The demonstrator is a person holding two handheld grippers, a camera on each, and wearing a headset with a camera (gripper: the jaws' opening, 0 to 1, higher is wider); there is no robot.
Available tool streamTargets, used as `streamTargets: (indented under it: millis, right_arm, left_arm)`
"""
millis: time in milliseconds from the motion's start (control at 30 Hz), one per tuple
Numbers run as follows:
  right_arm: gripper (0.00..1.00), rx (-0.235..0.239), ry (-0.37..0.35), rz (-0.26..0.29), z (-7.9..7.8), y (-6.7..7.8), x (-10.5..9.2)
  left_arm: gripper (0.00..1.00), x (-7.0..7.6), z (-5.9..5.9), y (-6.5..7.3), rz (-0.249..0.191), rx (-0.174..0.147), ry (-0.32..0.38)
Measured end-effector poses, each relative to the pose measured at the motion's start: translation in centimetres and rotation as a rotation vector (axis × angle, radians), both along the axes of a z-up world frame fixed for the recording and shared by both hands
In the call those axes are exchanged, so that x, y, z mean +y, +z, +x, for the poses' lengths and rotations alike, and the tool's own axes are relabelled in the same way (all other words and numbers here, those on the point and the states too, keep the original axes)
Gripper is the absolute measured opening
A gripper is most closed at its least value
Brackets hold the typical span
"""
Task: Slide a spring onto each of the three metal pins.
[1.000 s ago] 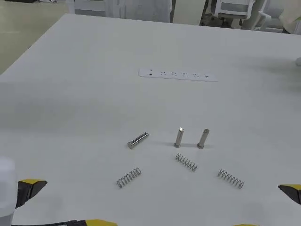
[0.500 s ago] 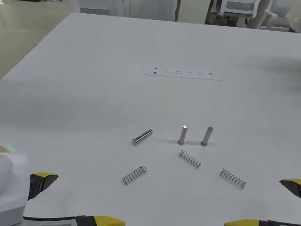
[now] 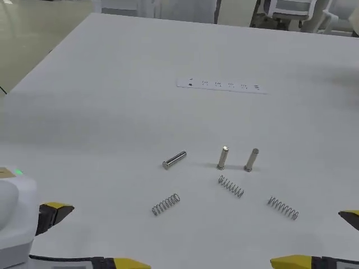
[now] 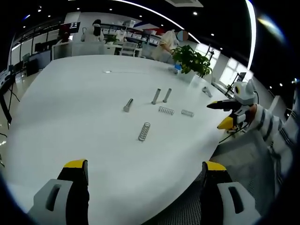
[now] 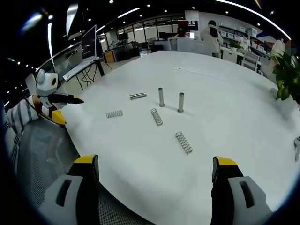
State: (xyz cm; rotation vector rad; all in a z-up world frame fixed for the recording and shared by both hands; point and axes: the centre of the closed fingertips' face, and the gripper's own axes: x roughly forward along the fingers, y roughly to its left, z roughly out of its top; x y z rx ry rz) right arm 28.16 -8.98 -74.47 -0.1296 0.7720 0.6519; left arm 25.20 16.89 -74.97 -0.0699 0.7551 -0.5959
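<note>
Three metal pins rest on the white table. One pin lies on its side at the left, while two pins stand upright to its right. In front of them lie three loose springs, none on a pin. My left gripper is open at the near edge, well short of the left spring. My right gripper is open too, with the right spring just beyond its tips. Nothing is between either pair of jaws.
A white power strip sits flush in the table behind the pins. Office chairs stand past the far edge. A potted plant is at the table's right end. The near table edge runs under both grippers.
The head camera has shifted, so the whole scene sits slightly right and up. Pins and springs have not moved, and both grippers stay open near the front edge.
</note>
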Motion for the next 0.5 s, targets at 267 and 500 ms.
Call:
streamTargets:
  millis: [267, 500]
  right_arm:
    - [1.0, -0.011, 0.012, -0.008, 0.3, 0.4, 0.1]
    - [1.0, -0.028, -0.001, 0.007, 0.7, 0.9, 0.2]
  left_arm:
    - [0.98, 0.3, 0.1, -0.6, 0.022, 0.014, 0.001]
    - [0.98, -0.1, -0.1, -1.3, 0.04, 0.032, -0.013]
